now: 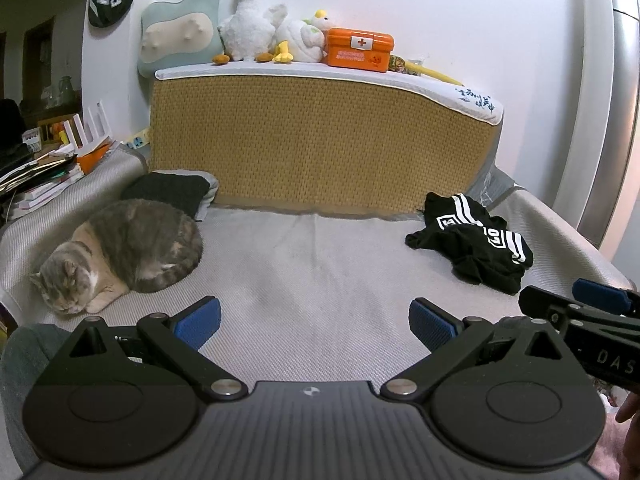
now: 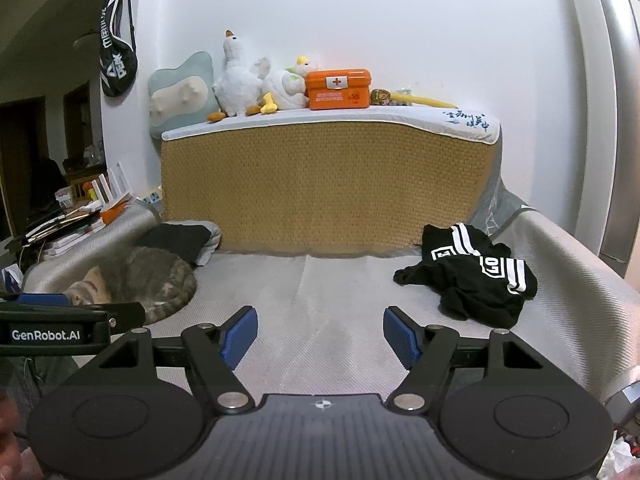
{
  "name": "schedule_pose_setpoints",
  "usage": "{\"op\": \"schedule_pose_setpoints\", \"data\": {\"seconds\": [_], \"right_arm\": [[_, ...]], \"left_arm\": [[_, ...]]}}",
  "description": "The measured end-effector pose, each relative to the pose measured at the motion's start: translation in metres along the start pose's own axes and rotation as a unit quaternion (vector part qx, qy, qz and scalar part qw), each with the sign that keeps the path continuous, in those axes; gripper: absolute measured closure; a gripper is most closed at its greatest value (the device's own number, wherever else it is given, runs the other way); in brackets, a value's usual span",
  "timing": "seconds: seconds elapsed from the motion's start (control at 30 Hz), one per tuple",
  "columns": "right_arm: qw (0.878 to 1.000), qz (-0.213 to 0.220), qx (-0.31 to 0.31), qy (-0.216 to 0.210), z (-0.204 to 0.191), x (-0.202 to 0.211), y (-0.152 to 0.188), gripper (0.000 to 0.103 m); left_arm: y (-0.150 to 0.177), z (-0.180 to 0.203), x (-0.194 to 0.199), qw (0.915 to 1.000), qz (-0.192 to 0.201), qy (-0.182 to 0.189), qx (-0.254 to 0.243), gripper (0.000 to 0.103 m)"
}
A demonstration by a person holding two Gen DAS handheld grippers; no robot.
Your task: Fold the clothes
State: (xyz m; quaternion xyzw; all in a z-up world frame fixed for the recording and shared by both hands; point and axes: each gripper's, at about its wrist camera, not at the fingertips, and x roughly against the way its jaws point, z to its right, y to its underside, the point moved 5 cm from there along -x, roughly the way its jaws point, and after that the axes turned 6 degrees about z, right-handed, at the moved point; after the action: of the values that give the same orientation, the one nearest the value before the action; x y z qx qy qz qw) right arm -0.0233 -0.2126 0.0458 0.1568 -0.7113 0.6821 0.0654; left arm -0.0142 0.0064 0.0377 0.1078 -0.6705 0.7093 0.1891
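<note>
Left tongs (image 1: 314, 322): jaws wide apart, blue pads (image 1: 198, 322) bare, holding nothing and hovering over the grey sofa seat (image 1: 300, 264) without touching it.
Right tongs (image 2: 320, 336): also spread wide, nothing between the pads, clear of the cover below; its tip shows at the right edge of the left view, so the two tools sit side by side.
Garment (image 2: 472, 276): a black piece with white stripes and print, lying crumpled in a heap on the right of the seat, ahead of and right of both tongs, touched by neither. It is bunched, not folded.
Cat (image 1: 124, 252): curled asleep on the left of the seat, well apart from the garment.
Dark cushion (image 1: 172, 192): just behind the cat, against the woven backrest (image 1: 320, 140).
Backrest top: plush geese (image 1: 248, 20) and an orange first-aid box (image 1: 358, 48).
Risk, layers: in a heap this tangled, a pinch could catch several layers at once, and the cloth would not spread flat.
Risk, cat: spreading the garment leftward would take space near the cat; cloth or tongs brushing it could wake it and disturb the fold.
Risk, cover: closing too low could grab the seat cover along with the fabric.
</note>
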Motion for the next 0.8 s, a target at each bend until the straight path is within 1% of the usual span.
{"op": "schedule_pose_setpoints", "data": {"seconds": [0.27, 0.5, 0.8], "right_arm": [[1.0, 0.002, -0.001, 0.003, 0.003, 0.004, -0.006, 0.03], [1.0, -0.001, -0.007, 0.007, 0.007, 0.004, -0.004, 0.03], [1.0, 0.0, -0.008, 0.012, 0.011, 0.004, -0.006, 0.03]], "left_arm": [[-0.004, -0.002, 0.002, 1.0, 0.001, 0.001, 0.003, 0.0], [-0.006, 0.004, 0.0, 1.0, 0.001, 0.009, -0.002, 0.0], [-0.006, 0.004, -0.002, 0.9999, -0.003, 0.01, -0.002, 0.0]]}}
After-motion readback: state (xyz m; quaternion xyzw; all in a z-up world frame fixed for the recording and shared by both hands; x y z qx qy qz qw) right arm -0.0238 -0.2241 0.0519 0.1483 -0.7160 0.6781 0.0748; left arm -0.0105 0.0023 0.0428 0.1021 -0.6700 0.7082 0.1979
